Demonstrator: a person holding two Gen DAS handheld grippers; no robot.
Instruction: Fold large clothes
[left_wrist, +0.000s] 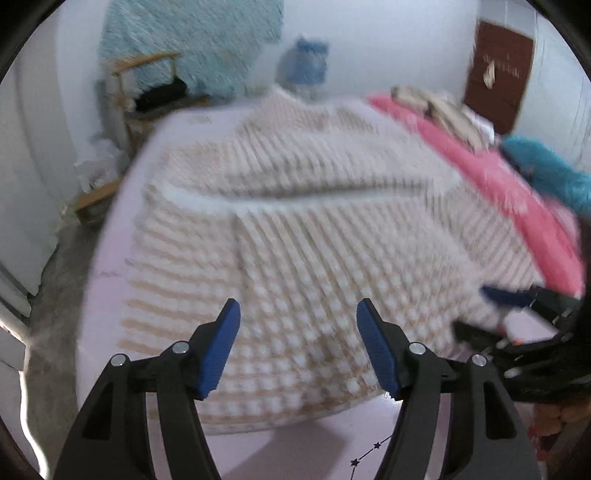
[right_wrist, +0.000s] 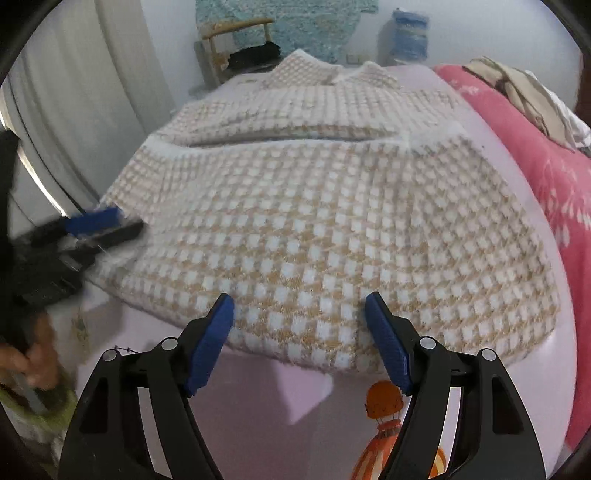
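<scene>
A large knitted sweater in a cream-and-tan check, soft and fuzzy, lies spread flat on a bed covered with a pale lilac sheet, its collar toward the far wall and its hem nearest the onlooker. It looks thick and limp, the sort of knit that will sag and stretch when lifted rather than hold a crease. It is probably light enough for two grips, and not slippery. The bottom hem corners seem the sensible places to pinch, so the lower half can be carried up toward the collar.

A sleeve appears folded across the chest, forming a white-edged horizontal ridge. The check is regular, white squares on tan.

The left gripper hovers above the hem with its blue-padded fingers spread wide, holding nothing. The right gripper hovers likewise over the hem edge, fingers wide apart and empty.

A bright pink blanket runs along the right side of the bed, beside the sweater. A wooden chair stands by the far wall.
</scene>
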